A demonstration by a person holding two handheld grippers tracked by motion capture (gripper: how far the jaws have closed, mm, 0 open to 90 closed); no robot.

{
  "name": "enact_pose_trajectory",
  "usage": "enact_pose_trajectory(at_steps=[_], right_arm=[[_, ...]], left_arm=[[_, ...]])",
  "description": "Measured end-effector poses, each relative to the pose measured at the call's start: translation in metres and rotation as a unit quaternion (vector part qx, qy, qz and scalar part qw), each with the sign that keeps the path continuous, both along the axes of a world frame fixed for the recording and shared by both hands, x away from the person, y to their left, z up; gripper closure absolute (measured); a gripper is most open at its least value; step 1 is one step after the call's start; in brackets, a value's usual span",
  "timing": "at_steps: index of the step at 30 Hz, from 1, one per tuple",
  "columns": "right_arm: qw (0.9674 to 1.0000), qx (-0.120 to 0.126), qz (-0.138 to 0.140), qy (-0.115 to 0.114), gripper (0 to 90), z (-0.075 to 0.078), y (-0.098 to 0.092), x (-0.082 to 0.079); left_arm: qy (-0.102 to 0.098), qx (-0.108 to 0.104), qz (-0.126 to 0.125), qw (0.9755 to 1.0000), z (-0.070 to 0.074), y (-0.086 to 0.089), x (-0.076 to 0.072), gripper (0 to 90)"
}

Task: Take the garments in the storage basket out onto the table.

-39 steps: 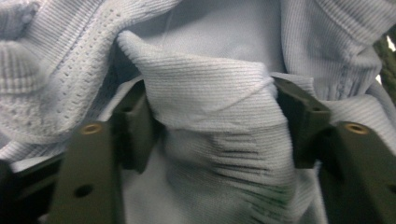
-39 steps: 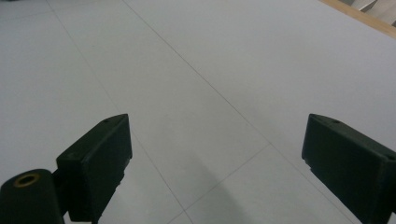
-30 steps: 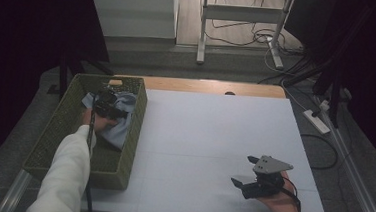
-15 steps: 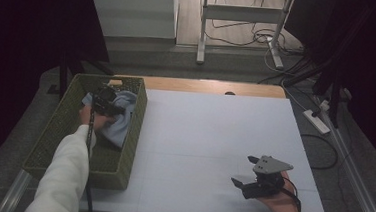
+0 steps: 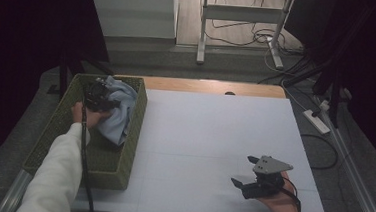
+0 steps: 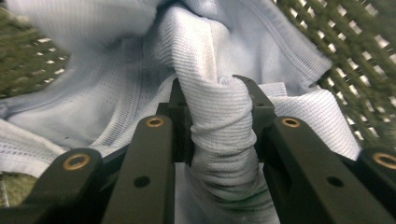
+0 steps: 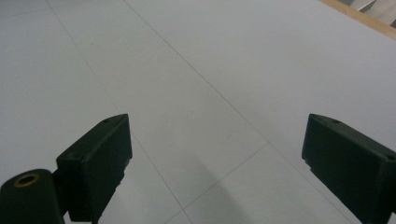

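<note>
Cloth [image 6: 219,135], pale blue and fine-ribbed, pinched into an upright fold between the jaws of the left gripper [image 6: 215,100]; pads [image 6: 180,112] pressed on either side of the bunched ridge, closing done within the last moment, fabric squeezed thick between them. From above, same left gripper [image 5: 99,96] over the far end of the green woven basket [image 5: 135,132], the garment [image 5: 120,116] hanging from it and draping down toward the near right inner wall. Long axis of the basket running away from the person, along the left edge of the white table [image 5: 214,138]; open table surface lying to the right of the basket, across its right wall. Judged the relation that matters: held cloth inside the basket, landing space beyond that right rim, so lift needed high enough for the trailing lower edge to clear the weave, a likely snag point.

Right gripper [image 5: 251,180] resting low on the near right part of the table, well apart from the basket, jaws spread wide with nothing between them [image 7: 215,154]. Left hand [image 5: 86,115] plainly the nearer to the cloth; right one free, probably to take a hanging corner once brought across.
</note>
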State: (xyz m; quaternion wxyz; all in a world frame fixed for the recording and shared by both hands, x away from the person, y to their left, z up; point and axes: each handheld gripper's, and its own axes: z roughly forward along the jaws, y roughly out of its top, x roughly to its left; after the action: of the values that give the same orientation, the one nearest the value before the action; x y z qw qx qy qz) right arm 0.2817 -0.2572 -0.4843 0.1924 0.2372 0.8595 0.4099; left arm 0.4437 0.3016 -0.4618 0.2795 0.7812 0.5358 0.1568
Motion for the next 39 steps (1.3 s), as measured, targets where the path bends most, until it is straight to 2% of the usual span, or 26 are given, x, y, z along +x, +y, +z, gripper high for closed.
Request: enact_pose_trajectory(at_steps=[11,17,24,32,39], right_arm=[[1.0,-0.001,0.0,0.0,8.8,0.0,0.001,0.0],[1.0,-0.002,0.001,0.0,8.8,0.0,0.001,0.0],[1.0,-0.002,0.0,0.0,8.8,0.0,0.001,0.0],[1.0,-0.003,0.001,0.001,8.8,-0.001,0.001,0.0],[1.0,-0.006,0.0,0.001,8.8,0.0,0.002,0.0]], left_arm=[[-0.041,-0.022,0.003,0.9989,0.021,0.008,-0.017,70.9],[-0.07,-0.04,0.012,0.9966,0.032,0.014,-0.026,70.9],[-0.082,-0.051,0.017,0.9952,0.037,0.019,-0.034,70.9],[-0.112,-0.069,0.016,0.9912,0.05,0.022,-0.044,70.9],[-0.128,-0.09,0.019,0.9875,0.057,0.024,-0.051,70.9]])
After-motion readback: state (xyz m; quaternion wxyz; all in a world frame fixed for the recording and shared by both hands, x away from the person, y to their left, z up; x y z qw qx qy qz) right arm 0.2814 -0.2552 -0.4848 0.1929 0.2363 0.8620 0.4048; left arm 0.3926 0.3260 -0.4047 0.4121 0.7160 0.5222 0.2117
